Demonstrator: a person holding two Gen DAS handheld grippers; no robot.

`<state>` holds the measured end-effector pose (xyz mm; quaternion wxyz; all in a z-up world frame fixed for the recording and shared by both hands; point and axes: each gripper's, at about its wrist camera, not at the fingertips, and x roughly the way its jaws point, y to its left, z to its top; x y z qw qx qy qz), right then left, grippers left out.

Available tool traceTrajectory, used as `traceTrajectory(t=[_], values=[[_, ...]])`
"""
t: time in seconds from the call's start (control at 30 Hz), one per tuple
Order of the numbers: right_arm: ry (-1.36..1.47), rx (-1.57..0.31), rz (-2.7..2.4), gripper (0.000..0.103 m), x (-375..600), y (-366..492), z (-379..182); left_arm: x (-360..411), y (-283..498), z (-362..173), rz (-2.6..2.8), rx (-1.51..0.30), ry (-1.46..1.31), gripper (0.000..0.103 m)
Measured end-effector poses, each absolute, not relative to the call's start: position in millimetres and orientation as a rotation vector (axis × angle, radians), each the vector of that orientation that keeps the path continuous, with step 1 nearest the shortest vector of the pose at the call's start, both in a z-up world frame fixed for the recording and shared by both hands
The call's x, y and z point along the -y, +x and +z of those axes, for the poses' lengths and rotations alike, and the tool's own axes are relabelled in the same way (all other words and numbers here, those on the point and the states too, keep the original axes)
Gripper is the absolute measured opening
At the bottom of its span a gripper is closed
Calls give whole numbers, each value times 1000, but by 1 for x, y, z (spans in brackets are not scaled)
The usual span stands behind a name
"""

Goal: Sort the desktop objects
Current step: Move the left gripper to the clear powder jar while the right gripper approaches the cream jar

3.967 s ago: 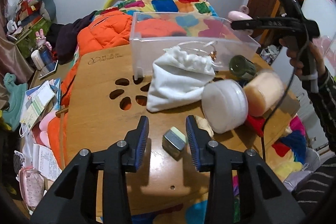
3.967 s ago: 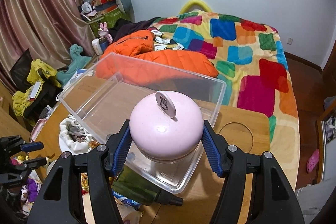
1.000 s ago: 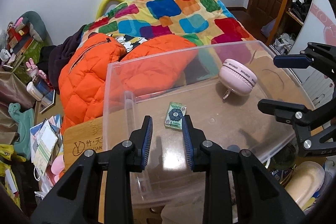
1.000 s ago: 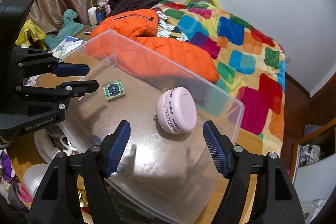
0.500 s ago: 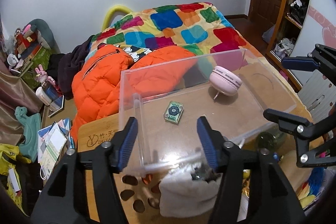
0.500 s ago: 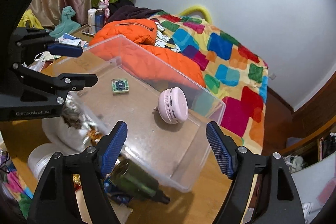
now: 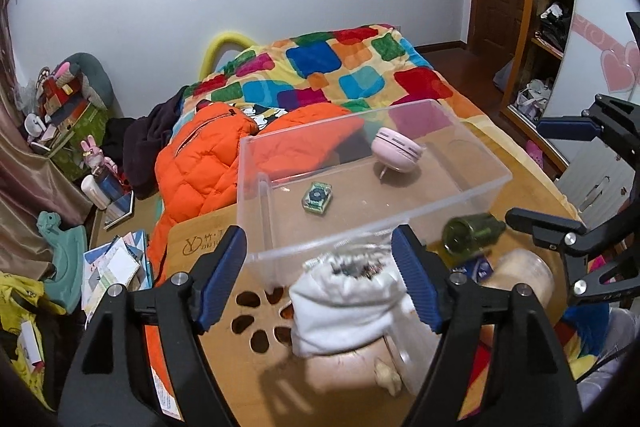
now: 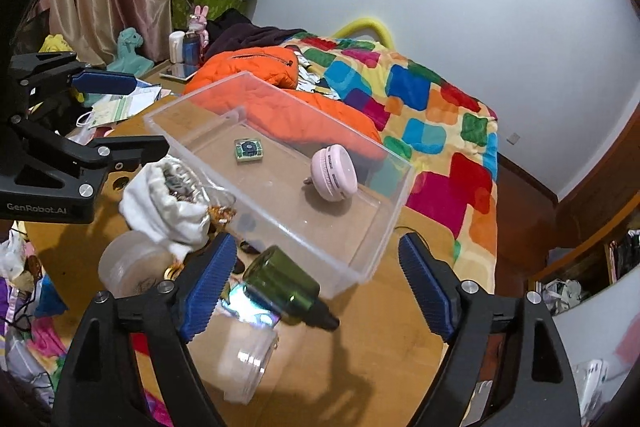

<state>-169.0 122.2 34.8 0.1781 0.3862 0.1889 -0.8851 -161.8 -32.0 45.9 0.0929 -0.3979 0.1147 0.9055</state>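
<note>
- Wooden table (image 7: 208, 311) carries everything, its edge against a bed with a patchwork quilt (image 7: 344, 67) and an orange jacket (image 7: 196, 163)
- Clear bin (image 7: 476, 199) sits at the far side of the table, holding two things well apart
- Left gripper (image 7: 322, 281) hangs over the near clutter, jaws spread wide and empty; right gripper (image 8: 320, 287) likewise wide, nothing between its pads
- White pouch (image 7: 340, 303) lies just outside the bin's near wall (mouth open, contents blurred)
- Green bottle (image 8: 286, 287) lies on its side by the bin's corner
- Pink case (image 8: 334, 173) rests tilted inside the bin
- Small green box (image 7: 317, 198) lies flat on the bin floor
</note>
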Motion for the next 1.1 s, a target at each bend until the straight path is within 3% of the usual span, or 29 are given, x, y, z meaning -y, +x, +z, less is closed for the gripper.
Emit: traceTrajectory(t=[0.77,1.1], values=[[1137,-369,-2512,83,-134,-115,-5,15,-108,2,2625,-282,-1277,75],[1201,-123,-2455,83,-139,-113,-34,17,-102,-19,2583,-174,-1309,75]])
